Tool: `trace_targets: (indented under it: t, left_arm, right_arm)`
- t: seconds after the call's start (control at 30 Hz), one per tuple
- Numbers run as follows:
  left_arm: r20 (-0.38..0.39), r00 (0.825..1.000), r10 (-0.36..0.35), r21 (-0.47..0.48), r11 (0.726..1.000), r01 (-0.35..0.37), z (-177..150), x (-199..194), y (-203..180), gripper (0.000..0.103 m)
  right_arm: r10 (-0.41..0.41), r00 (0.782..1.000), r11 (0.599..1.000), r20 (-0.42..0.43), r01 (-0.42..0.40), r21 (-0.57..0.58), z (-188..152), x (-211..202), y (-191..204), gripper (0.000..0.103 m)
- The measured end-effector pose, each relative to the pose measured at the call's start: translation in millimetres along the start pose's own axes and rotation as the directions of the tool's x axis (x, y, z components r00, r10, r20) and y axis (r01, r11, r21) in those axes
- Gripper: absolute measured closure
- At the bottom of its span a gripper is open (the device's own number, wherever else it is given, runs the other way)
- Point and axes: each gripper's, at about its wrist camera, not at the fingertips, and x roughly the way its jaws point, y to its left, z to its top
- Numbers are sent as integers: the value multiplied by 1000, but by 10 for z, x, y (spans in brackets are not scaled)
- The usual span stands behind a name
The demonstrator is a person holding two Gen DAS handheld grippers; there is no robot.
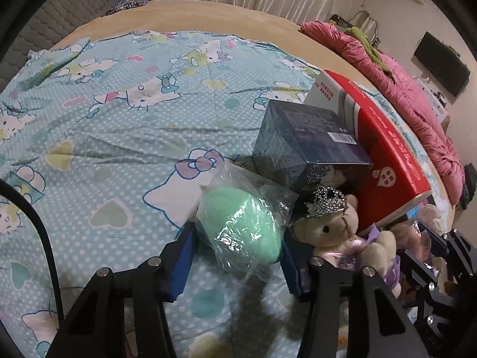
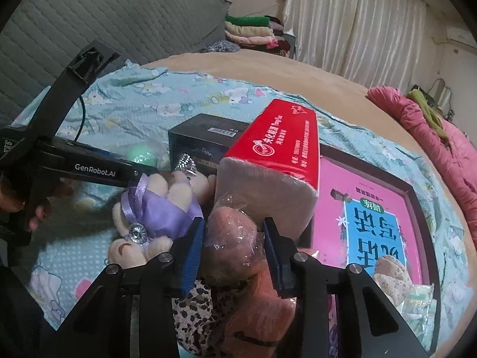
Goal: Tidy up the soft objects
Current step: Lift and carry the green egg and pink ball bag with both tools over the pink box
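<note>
Left wrist: fingers (image 1: 182, 256) clamped on bagged green sponge (image 1: 241, 226) above bedsheet (image 1: 119, 119); soft, slippery wrap, best held mid-body. Right wrist: fingers (image 2: 190, 253) pinching wrapped pink plush (image 2: 231, 238) beside teddy bear (image 2: 155, 208); light, squashy.

Home bedroom, cartoon-cat bedsheet (image 1: 125, 113), quilted headboard (image 2: 89, 29), curtains (image 2: 357, 29), folded clothes (image 2: 250, 32)

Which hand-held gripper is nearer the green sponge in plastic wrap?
Left. The left hand-held gripper brackets the green sponge; the right hand-held gripper is beyond the teddy bear.
</note>
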Motion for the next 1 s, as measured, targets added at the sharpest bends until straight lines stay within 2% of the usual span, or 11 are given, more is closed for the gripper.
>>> trace_targets:
  t: [0.57, 1.0]
  left_arm:
    - [45, 999, -26, 16, 1000, 25, -32, -312, -134, 51]
    - [73, 997, 2, 43, 999, -5, -173, -633, -274, 51]
  right_arm:
    - [56, 998, 989, 34, -60, 134, -13, -325, -167, 63]
    - [73, 996, 988, 46, -78, 134, -28, -403, -176, 63]
